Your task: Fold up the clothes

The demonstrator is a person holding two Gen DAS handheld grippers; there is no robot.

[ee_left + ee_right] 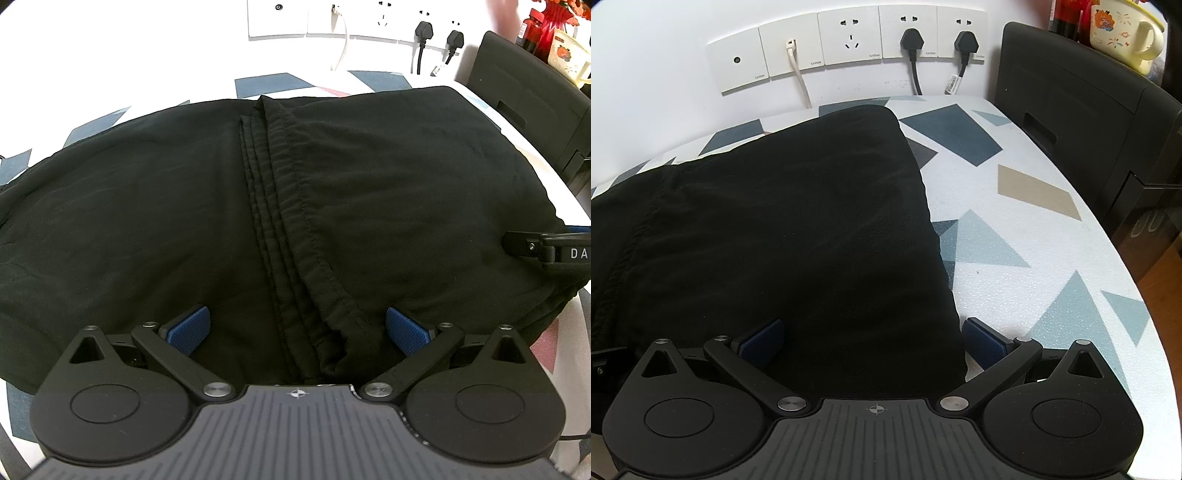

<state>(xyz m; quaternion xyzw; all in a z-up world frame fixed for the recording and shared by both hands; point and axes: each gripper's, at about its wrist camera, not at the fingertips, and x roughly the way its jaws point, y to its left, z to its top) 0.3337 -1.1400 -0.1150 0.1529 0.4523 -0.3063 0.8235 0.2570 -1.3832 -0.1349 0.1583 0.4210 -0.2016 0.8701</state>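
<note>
A black garment (147,221) lies folded flat on the patterned table, its stitched hem edges (291,229) stacked down the middle in the left wrist view. My left gripper (297,328) is open over the near edge, its blue pads (190,326) standing either side of the hem bundle. In the right wrist view the same black garment (783,236) fills the left half, with its right edge running toward me. My right gripper (871,341) is open and straddles that right edge at the near corner. The right gripper's finger (535,247) shows at the left view's right side.
The table (1015,229) has a white cloth with blue and tan triangles and bare room right of the garment. A black box-like appliance (1082,103) stands at the back right. Wall sockets with plugged cables (912,44) line the wall; a mug (1123,33) sits behind.
</note>
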